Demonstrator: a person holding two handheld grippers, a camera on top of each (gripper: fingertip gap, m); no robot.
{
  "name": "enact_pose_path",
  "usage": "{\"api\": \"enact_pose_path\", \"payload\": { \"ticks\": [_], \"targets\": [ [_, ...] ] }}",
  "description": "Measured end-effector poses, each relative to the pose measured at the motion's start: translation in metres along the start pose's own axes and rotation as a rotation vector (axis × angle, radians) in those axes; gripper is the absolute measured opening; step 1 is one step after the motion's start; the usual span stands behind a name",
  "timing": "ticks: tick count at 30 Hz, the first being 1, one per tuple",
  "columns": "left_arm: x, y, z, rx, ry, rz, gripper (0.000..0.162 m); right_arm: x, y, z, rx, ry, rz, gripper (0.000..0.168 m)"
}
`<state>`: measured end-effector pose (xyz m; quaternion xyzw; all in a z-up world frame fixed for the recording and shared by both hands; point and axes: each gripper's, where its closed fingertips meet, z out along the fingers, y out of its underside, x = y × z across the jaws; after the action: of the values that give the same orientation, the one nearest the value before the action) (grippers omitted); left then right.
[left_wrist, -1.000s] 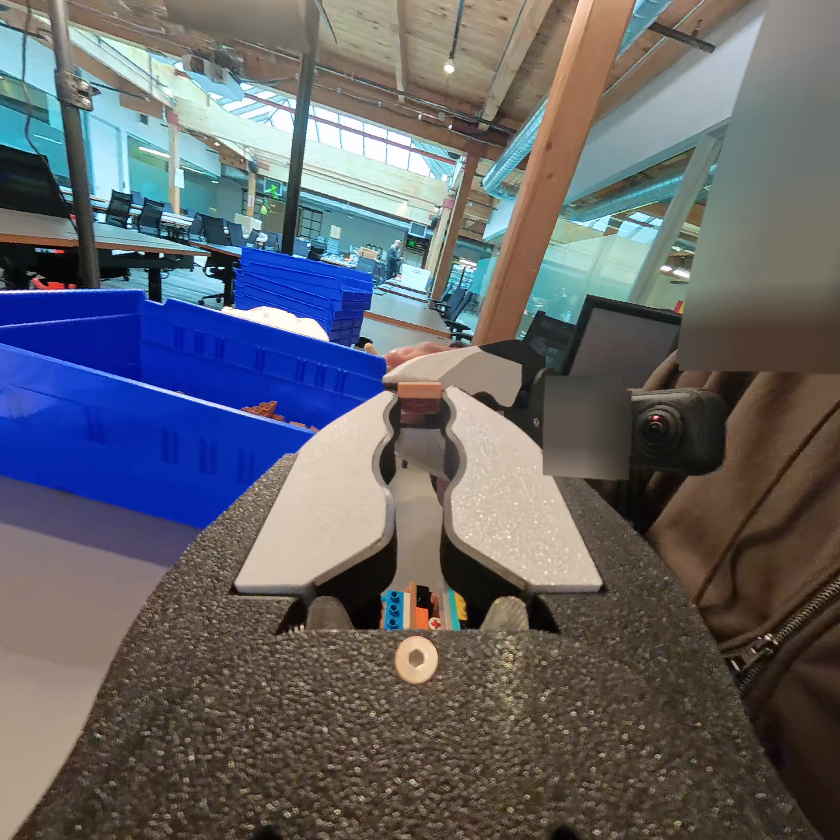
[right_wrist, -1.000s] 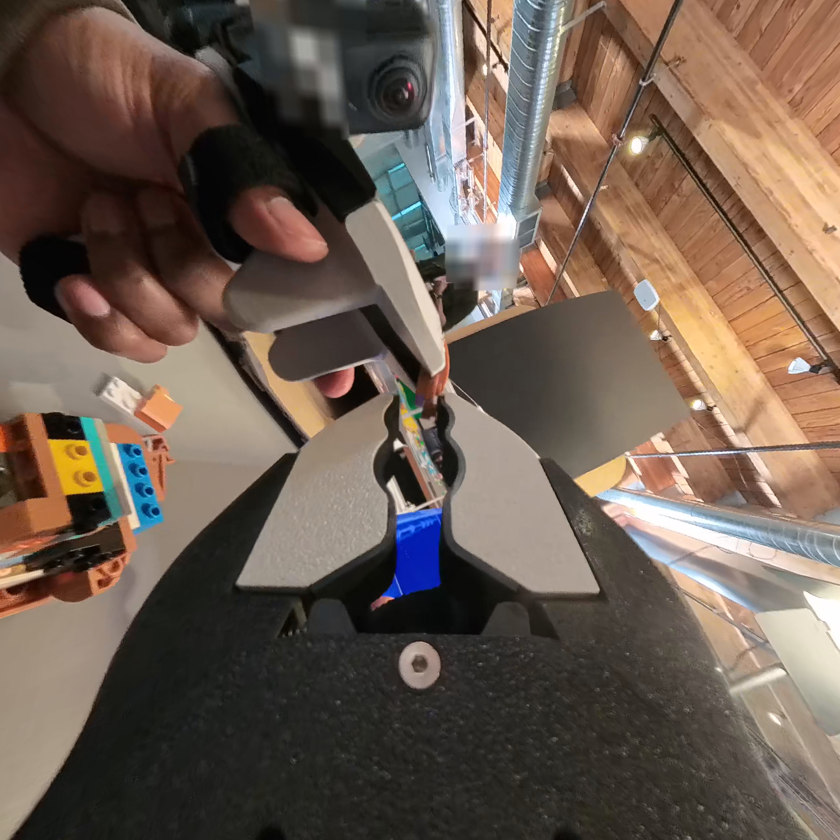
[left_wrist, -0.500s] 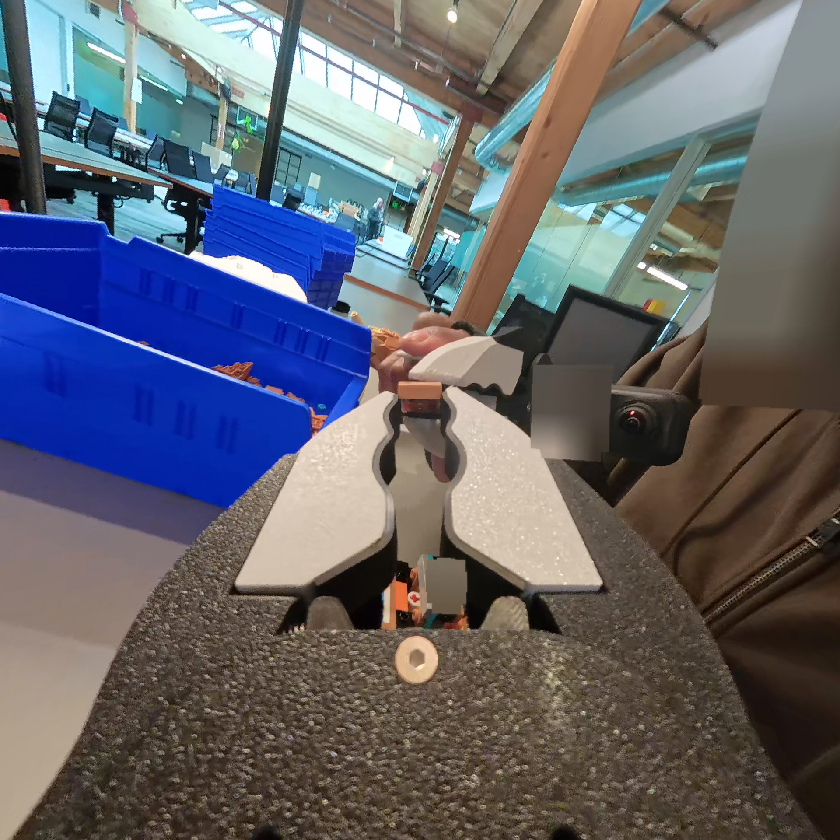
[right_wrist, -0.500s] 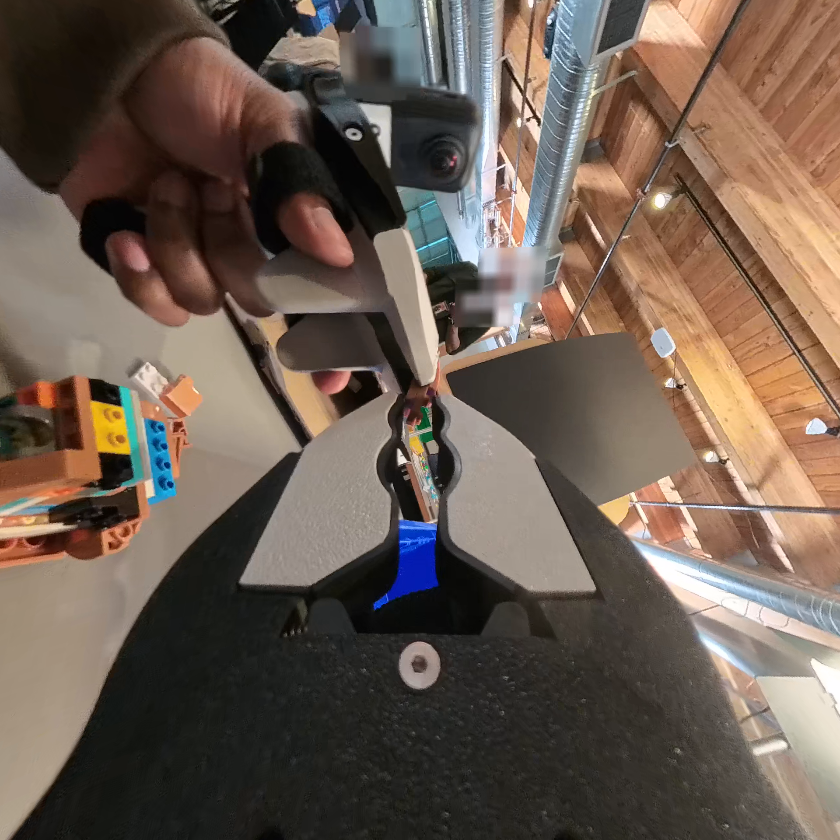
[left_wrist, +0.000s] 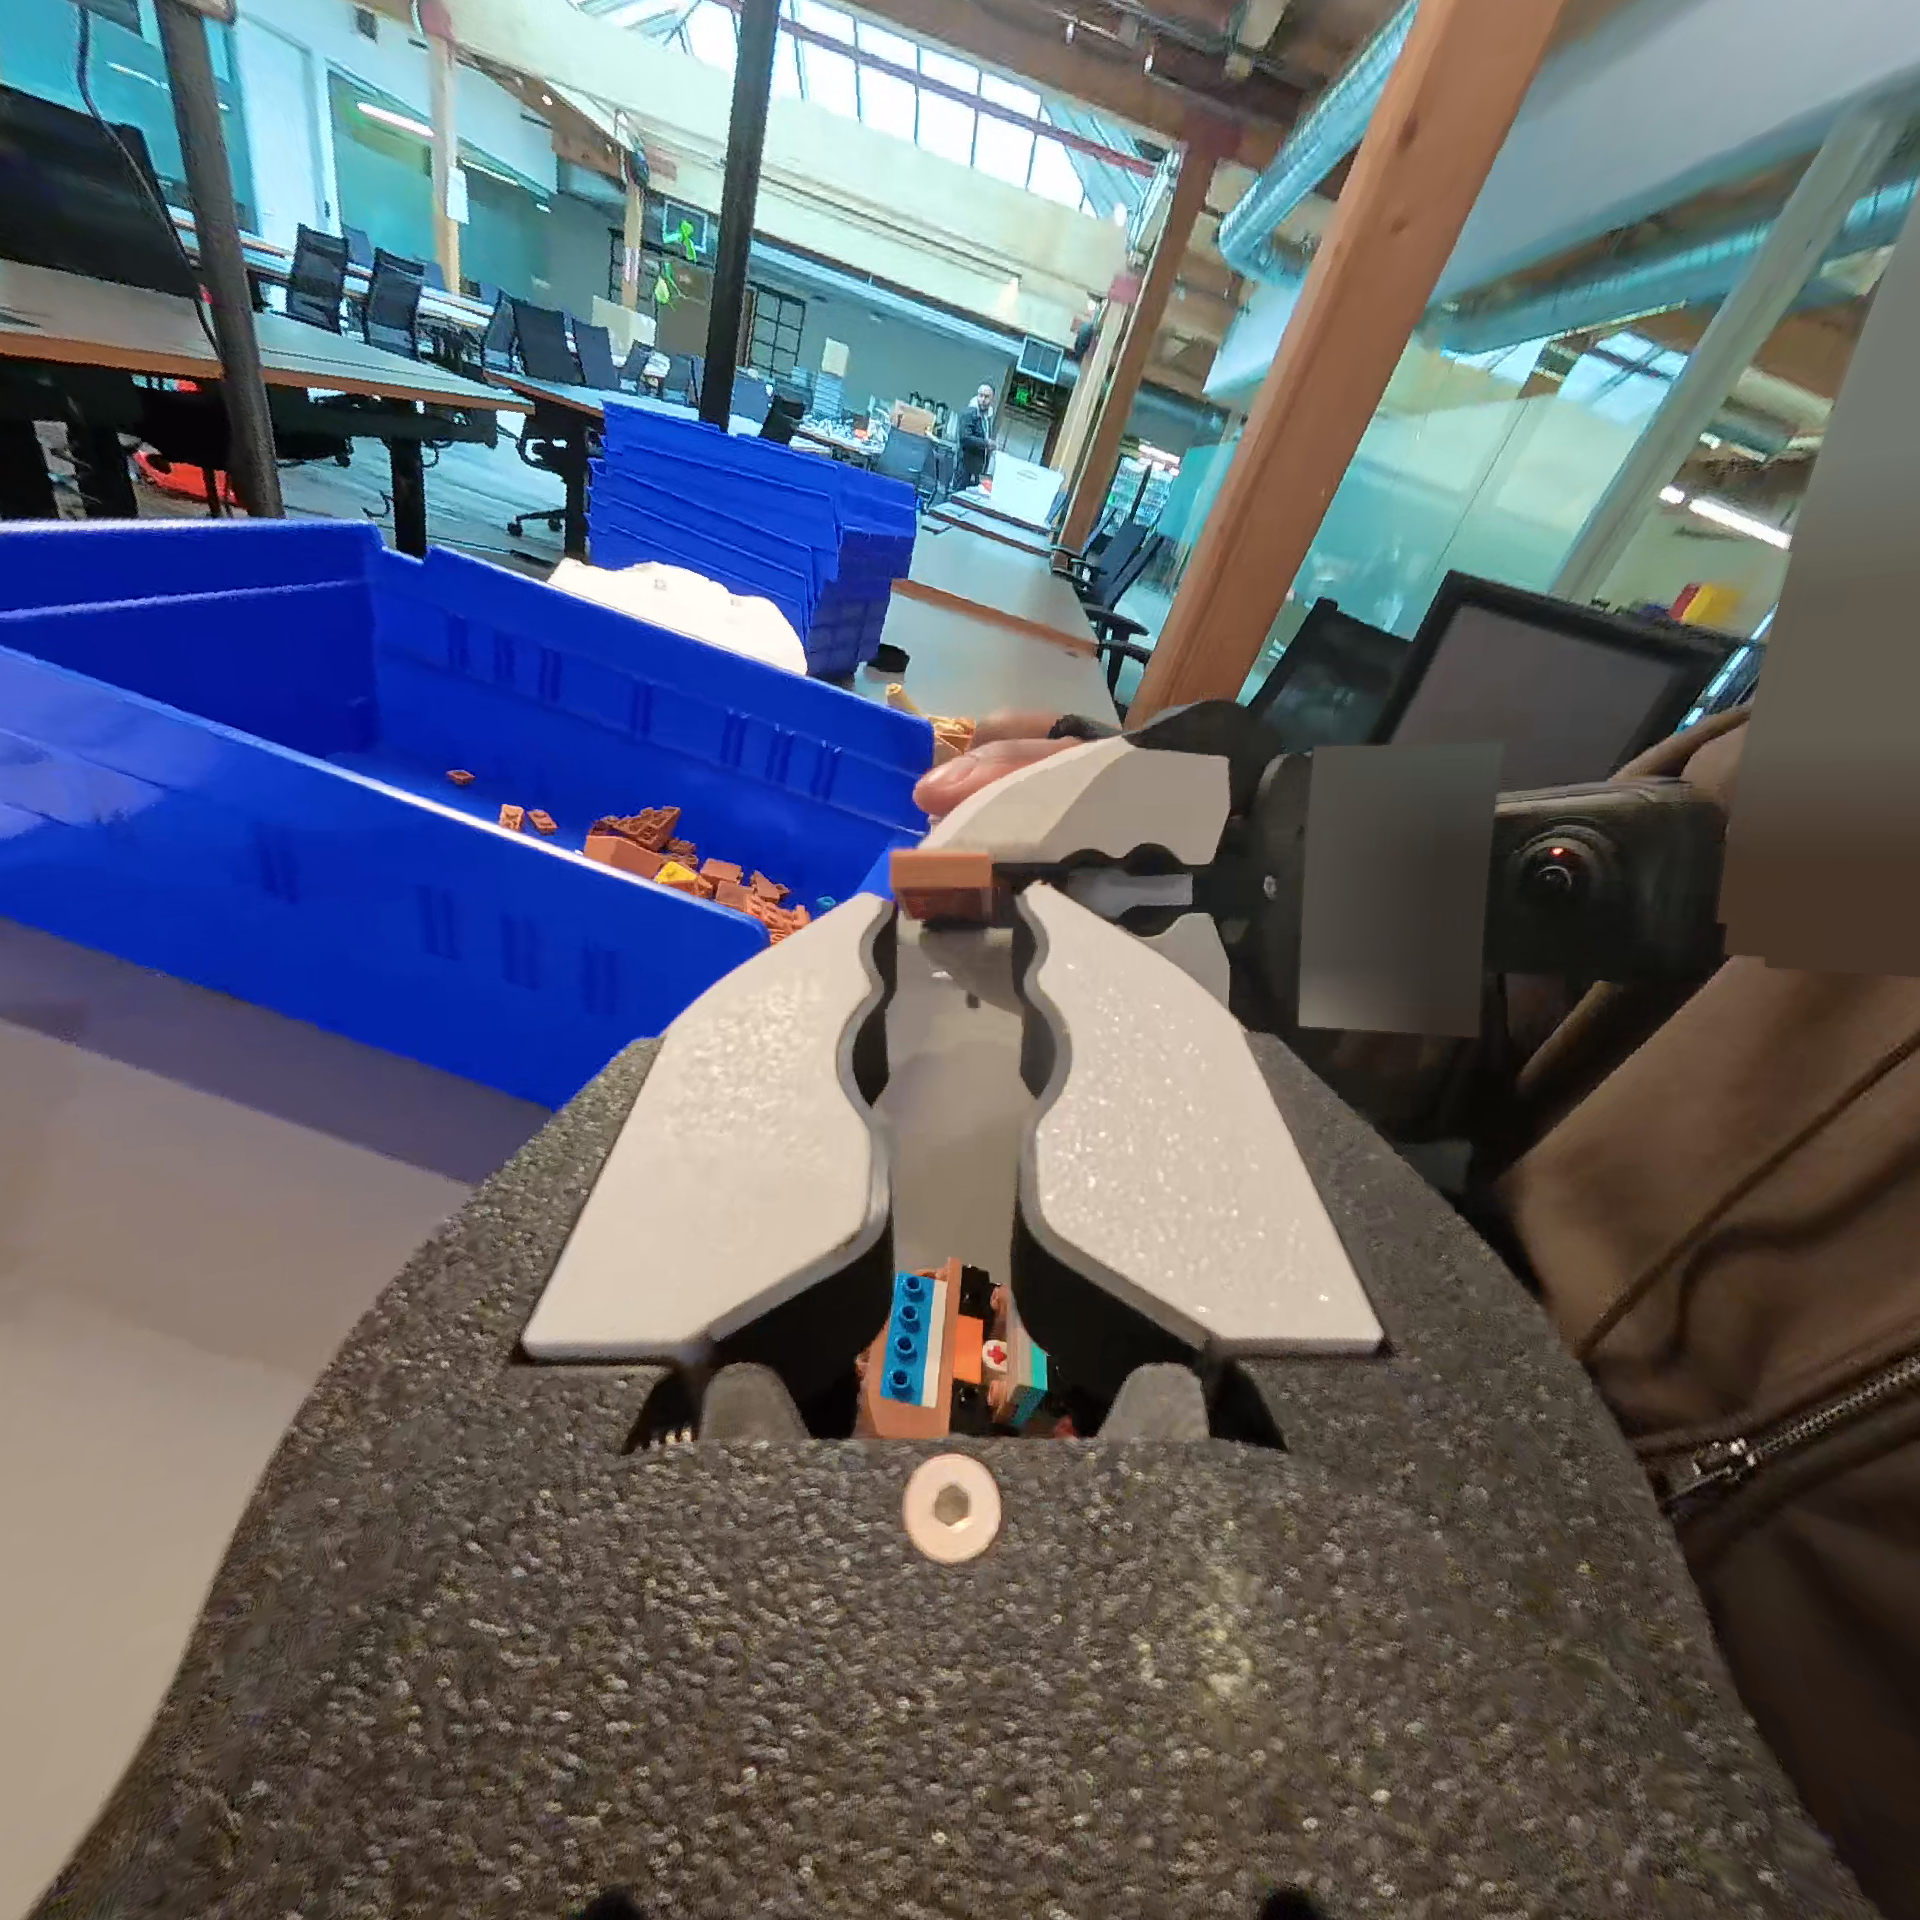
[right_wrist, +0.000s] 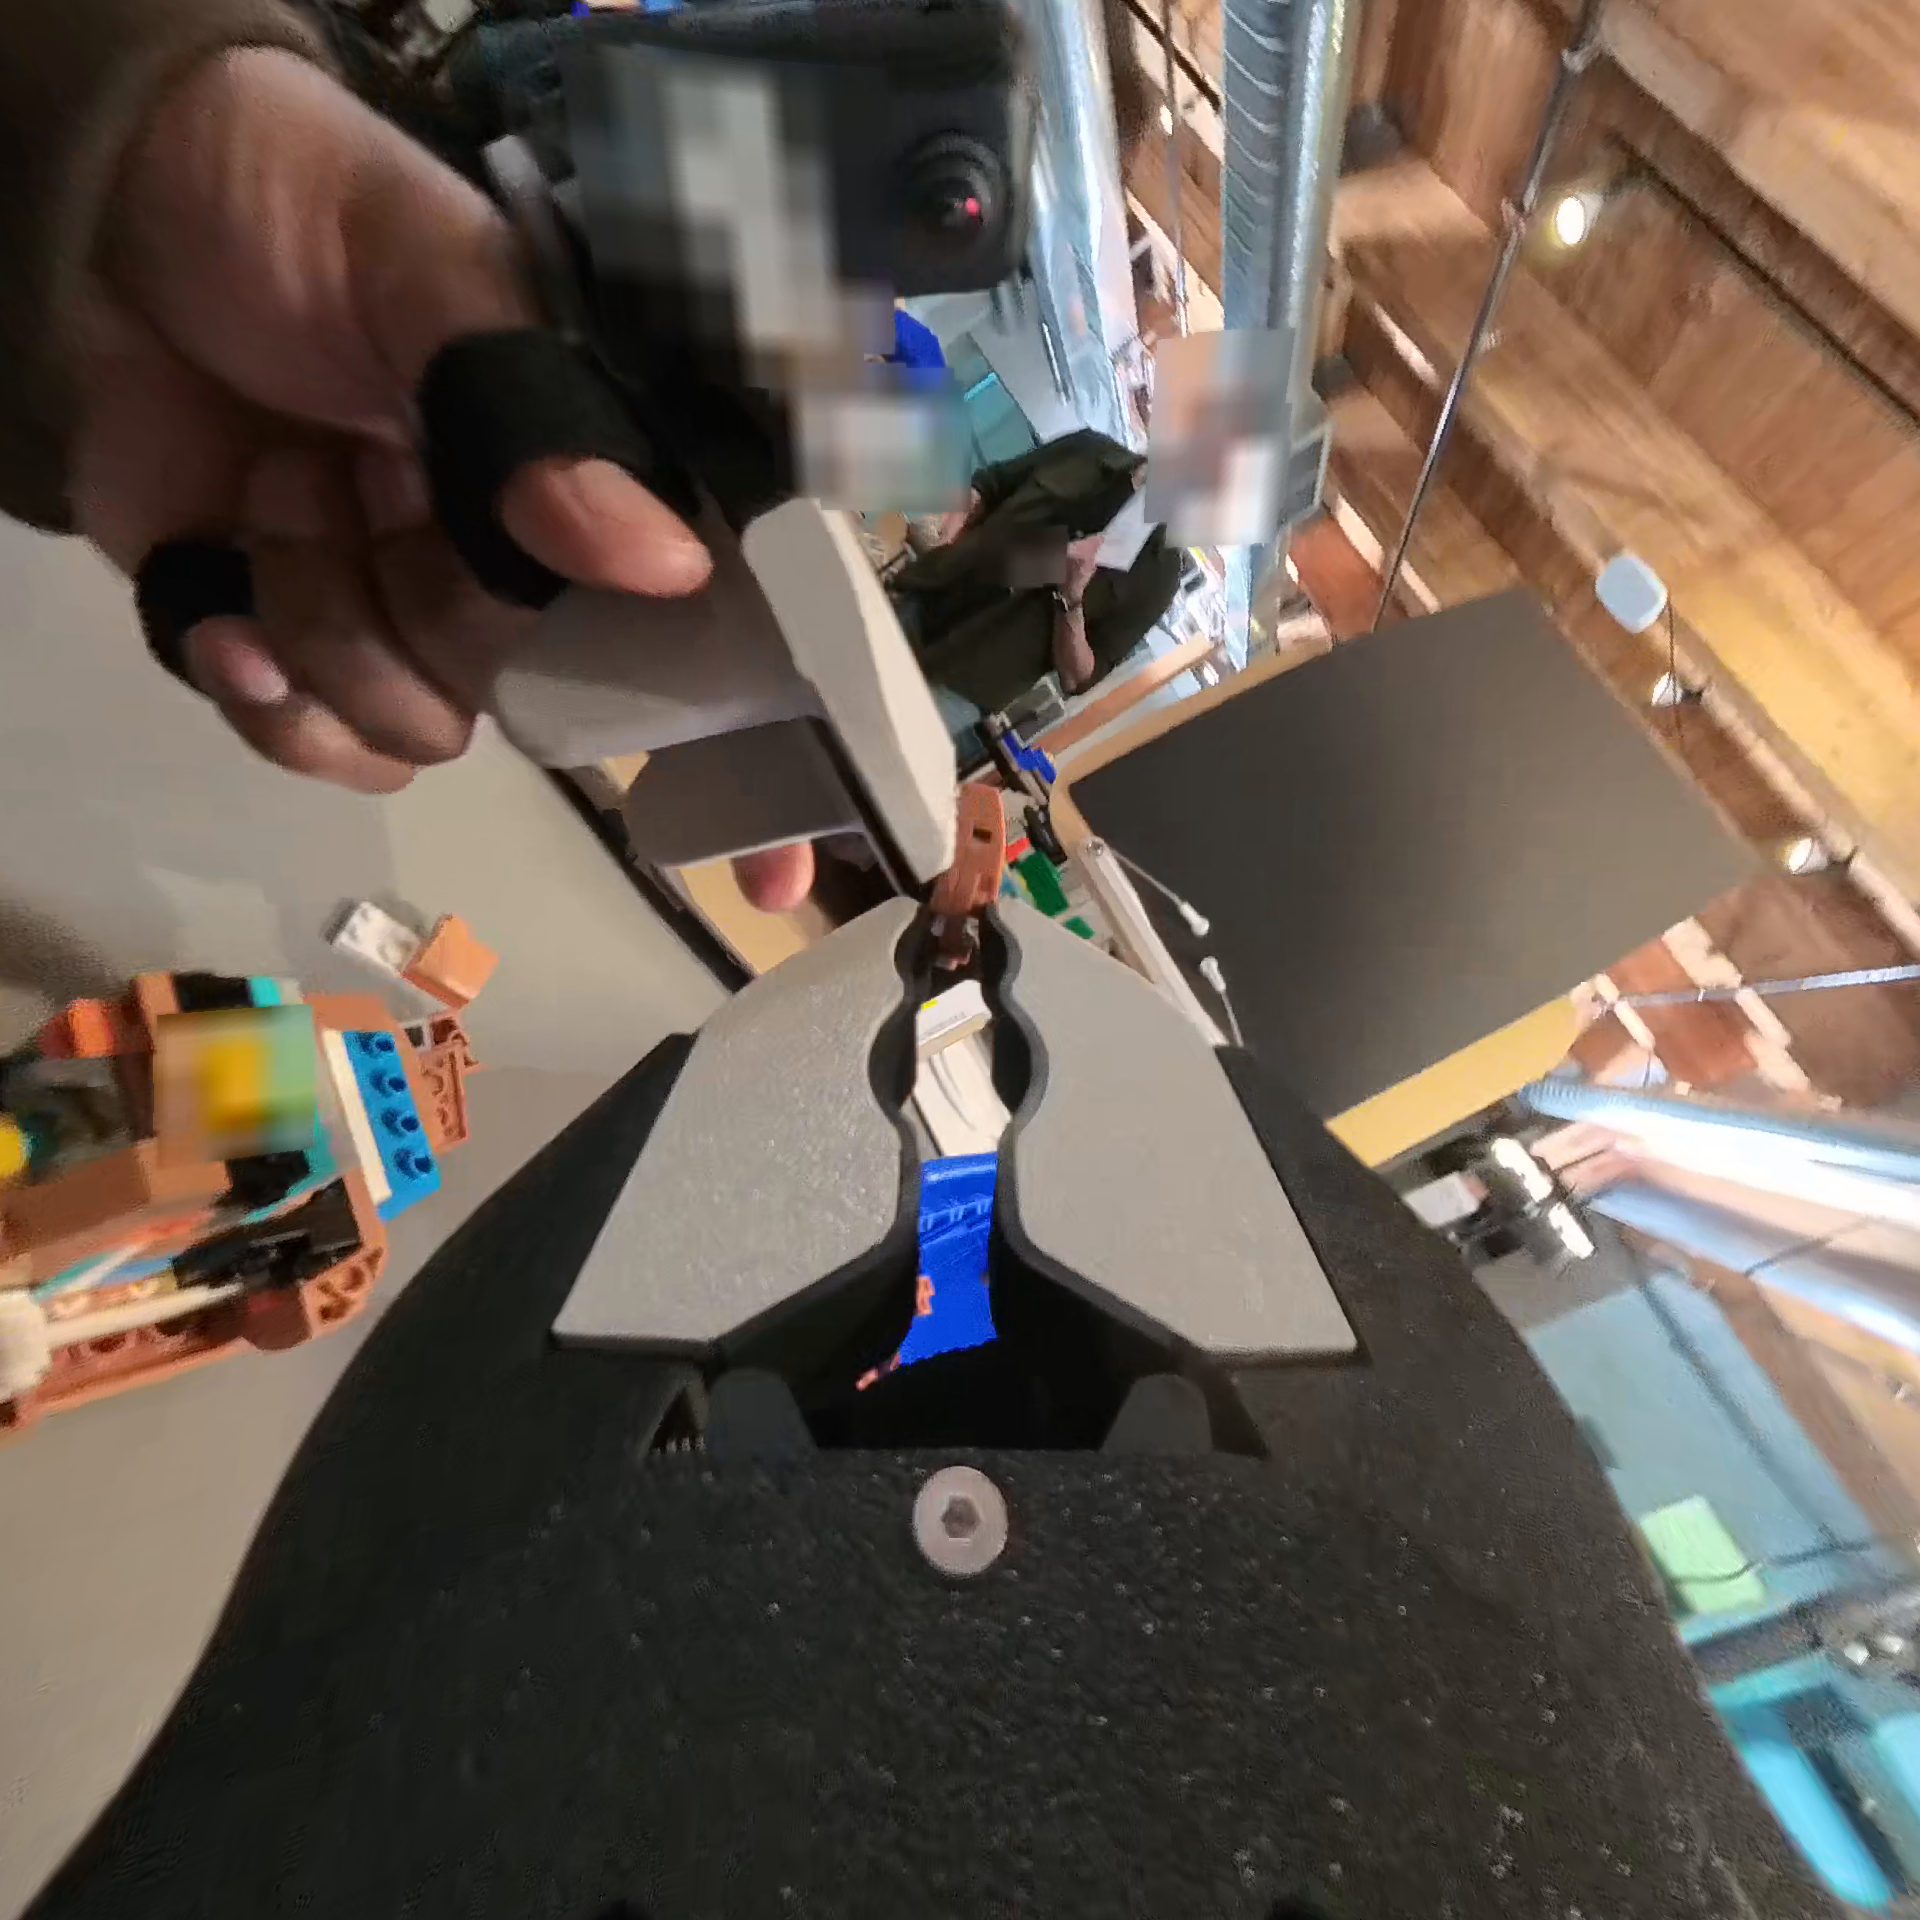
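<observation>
Left tool (left_wrist: 951, 914) and right tool (right_wrist: 954, 920) both clamped on small brown brick (left_wrist: 940, 883); light, rigid, slippery; hold flat sides.

Matt, finely grained grey plastic was seen on the left gripper (left_wrist: 951, 914), set in a rough, pebbled black foam body (left_wrist: 935, 1662). A smooth brown plastic brick (left_wrist: 940, 881) was clamped there. Glossy blue plastic bins (left_wrist: 416, 914), a matt grey tabletop (left_wrist: 156, 1247) and a bare wood post (left_wrist: 1330, 343) were shown.
</observation>
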<state>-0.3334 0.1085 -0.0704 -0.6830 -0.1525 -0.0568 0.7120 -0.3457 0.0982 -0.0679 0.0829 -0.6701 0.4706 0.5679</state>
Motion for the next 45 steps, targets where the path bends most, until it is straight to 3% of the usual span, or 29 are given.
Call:
{"api": "enact_pose_path", "payload": {
  "ticks": [3, 9, 14, 20, 30, 40, 45],
  "targets": [
    [-0.003, 0.004, 0.005, 0.014, -0.003, -0.064, 0.03, 0.002, 0.004, 0.002, -0.037, 0.029, 0.058, 0.007],
    [-0.008, -0.007, 0.005, 0.172, -0.003, -0.167, 0.017, 0.001, 0.003, 0.004, -0.063, 0.066, 0.115, 0.008],
    [-0.005, -0.01, 0.004, 0.238, 0.026, -0.167, 0.017, 0.0, -0.001, 0.003, -0.046, 0.068, 0.136, 0.008],
    [0.01, -0.008, -0.003, 0.124, 0.163, -0.199, 0.016, -0.014, -0.014, -0.012, 0.122, -0.139, -0.091, 0.022],
    [0.042, 0.026, -0.01, -0.182, 0.352, -0.231, 0.016, -0.019, -0.027, -0.029, 0.232, -0.267, -0.096, 0.029],
    [0.046, 0.061, -0.009, -0.39, 0.358, -0.264, 0.016, -0.054, -0.023, -0.039, 0.217, -0.472, -0.153, 0.029],
    [0.044, 0.063, -0.011, -0.415, 0.335, -0.228, 0.017, -0.062, -0.022, -0.039, 0.21, -0.498, -0.149, 0.018]
  ]
}}
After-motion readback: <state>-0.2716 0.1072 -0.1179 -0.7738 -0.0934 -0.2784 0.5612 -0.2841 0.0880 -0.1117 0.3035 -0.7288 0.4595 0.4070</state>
